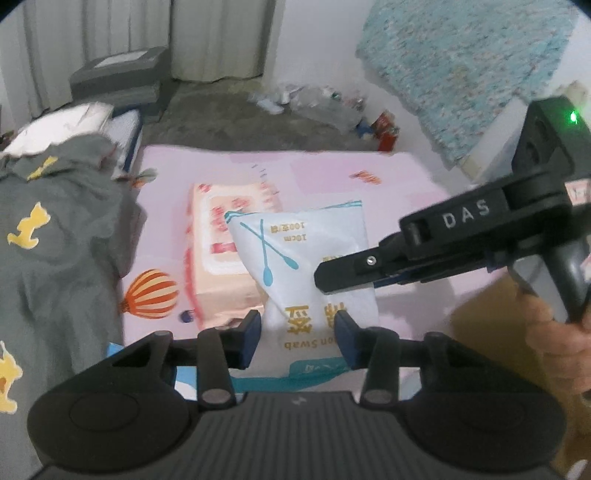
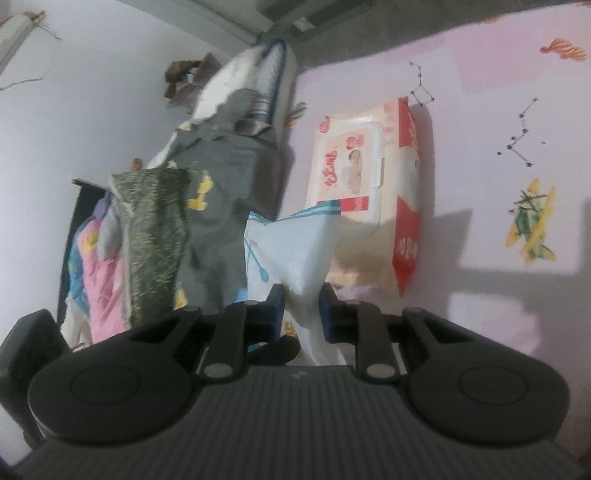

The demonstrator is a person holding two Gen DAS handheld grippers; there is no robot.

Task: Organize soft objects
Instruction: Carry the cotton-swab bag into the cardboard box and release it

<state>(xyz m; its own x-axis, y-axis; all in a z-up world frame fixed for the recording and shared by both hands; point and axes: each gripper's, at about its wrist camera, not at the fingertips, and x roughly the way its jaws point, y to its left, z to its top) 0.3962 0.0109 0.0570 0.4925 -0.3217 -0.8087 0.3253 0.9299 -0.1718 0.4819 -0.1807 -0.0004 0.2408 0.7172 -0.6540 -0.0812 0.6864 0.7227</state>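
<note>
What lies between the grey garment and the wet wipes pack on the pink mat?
Bare pink mat with a hot-air balloon print, between grey garment and wet wipes pack, in the left wrist view.

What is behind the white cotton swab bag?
Behind the cotton swab bag lies a wet wipes pack on the pink mat. The bag covers the pack's near right corner; both grippers hold the bag.

It was a home, most likely a bedroom. A pink printed play mat (image 1: 388, 177) covered the floor below long pale curtains (image 1: 110, 33), and grey clothing (image 1: 55, 236) lay heaped beside folded bedding (image 2: 99, 254).
</note>
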